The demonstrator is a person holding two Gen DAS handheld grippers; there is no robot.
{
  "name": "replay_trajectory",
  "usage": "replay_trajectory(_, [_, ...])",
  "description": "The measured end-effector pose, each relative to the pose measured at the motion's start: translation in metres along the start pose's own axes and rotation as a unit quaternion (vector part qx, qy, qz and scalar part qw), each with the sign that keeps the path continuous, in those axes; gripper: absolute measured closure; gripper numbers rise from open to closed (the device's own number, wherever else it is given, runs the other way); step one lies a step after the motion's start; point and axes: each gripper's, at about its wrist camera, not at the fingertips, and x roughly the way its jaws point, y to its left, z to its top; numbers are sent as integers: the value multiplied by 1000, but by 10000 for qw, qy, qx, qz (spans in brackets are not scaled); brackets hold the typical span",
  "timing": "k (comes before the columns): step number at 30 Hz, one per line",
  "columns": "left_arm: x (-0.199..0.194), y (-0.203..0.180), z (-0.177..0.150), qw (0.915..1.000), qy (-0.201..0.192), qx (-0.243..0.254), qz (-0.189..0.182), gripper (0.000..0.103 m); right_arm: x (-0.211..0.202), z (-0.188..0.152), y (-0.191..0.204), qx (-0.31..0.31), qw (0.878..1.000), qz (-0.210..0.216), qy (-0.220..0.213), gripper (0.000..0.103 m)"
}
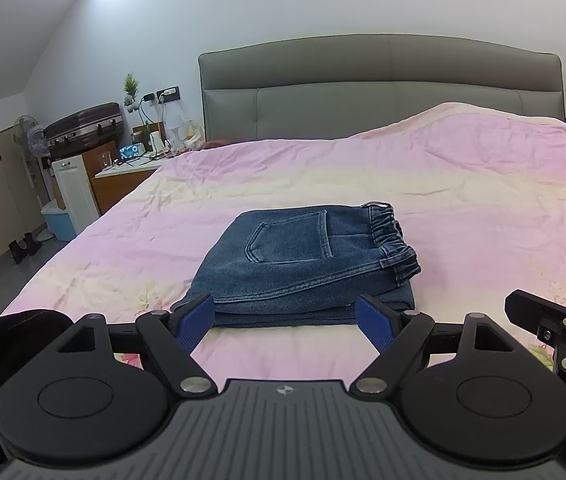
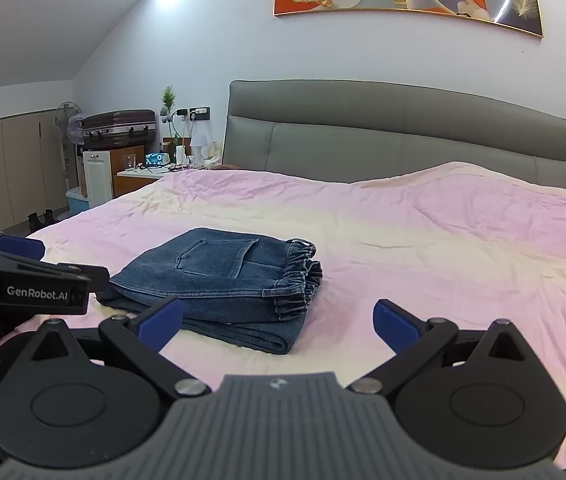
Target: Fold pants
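Blue denim pants [image 1: 303,268] lie folded into a compact stack on the pink bedspread [image 1: 463,200], back pocket up, elastic waistband to the right. They also show in the right wrist view [image 2: 223,284]. My left gripper [image 1: 287,320] is open and empty, its blue fingertips just short of the stack's near edge. My right gripper [image 2: 279,320] is open and empty, near the stack's right front corner. The right gripper's side shows at the edge of the left wrist view [image 1: 555,320], and the left gripper's body shows in the right wrist view [image 2: 23,280].
A grey padded headboard [image 1: 379,88] stands at the far end of the bed. To the left are a cluttered nightstand [image 1: 131,172], a suitcase [image 1: 83,128], a fan [image 1: 29,136] and a blue bin [image 1: 59,220] on the floor.
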Motion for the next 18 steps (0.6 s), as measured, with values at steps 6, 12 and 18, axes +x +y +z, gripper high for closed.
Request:
replay_trajectory(6, [-1, 0, 2, 10000, -14, -5, -5, 9, 0, 1, -1, -9, 10000, 20, -7, 5])
replay_trajectory(12, [-1, 0, 3, 10000, -21, 33, -26, 9, 0, 1, -1, -5, 10000, 22, -17, 5])
replay_trajectory(18, [-1, 1, 4, 9999, -40, 57, -83, 9, -1, 0, -1, 21, 10000, 13, -8, 5])
